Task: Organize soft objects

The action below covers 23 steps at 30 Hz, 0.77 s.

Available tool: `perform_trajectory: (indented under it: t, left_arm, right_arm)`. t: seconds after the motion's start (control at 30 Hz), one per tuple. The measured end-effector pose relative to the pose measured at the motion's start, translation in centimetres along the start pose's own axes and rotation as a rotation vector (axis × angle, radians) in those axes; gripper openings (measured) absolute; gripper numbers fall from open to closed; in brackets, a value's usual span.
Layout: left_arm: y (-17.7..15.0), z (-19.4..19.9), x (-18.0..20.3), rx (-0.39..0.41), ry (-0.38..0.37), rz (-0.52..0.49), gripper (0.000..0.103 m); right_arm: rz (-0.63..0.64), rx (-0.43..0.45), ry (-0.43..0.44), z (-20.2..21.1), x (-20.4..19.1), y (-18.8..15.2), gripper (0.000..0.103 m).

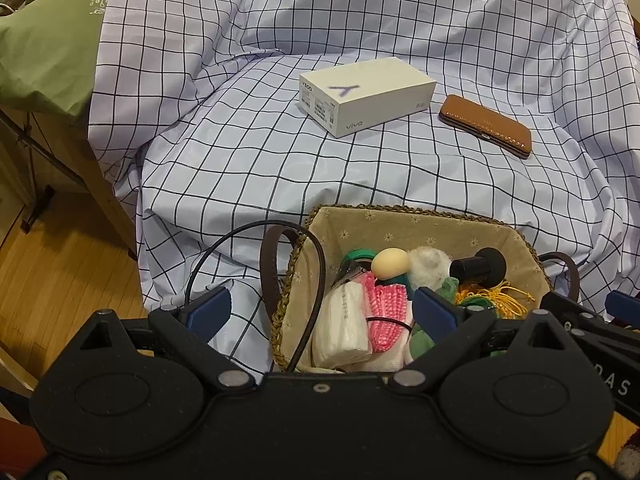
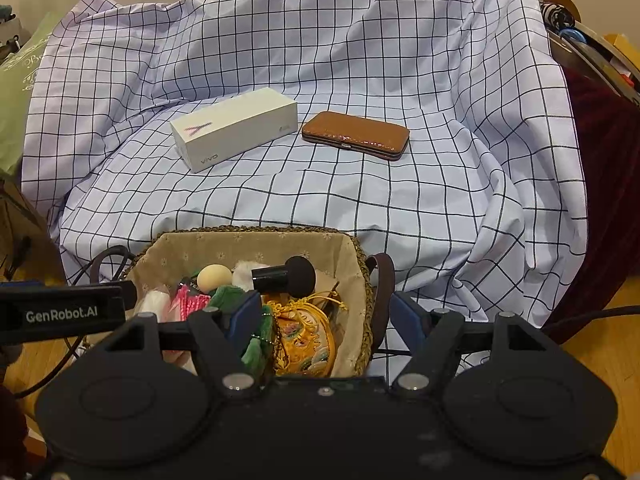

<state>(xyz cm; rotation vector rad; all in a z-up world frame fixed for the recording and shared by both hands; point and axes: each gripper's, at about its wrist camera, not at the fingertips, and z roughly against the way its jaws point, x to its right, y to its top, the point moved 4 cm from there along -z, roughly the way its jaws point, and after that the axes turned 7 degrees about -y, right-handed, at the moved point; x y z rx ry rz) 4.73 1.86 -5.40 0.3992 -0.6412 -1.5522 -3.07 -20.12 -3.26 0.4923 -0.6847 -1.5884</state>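
Woven basket below both open tongs

Checked sheet drapes furniture, perhaps a chair; wooden floor.

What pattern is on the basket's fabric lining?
Tan with small pale flower prints on the basket lining; clearest in the left wrist view.

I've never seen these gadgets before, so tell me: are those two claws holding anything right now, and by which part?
Nothing is held. The left gripper and right gripper both hover open above the basket, their pads closed on none of its contents.
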Motion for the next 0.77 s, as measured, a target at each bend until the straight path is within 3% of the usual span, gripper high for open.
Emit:
perform_trajectory:
  t: [0.77]
  left_arm:
    - [-0.03, -0.21, 0.13, -0.007, 0.008, -0.015, 0.094]
  right_arm:
    - [0.002, -0.006, 0.004, -0.22, 0.12, -0.07, 0.071]
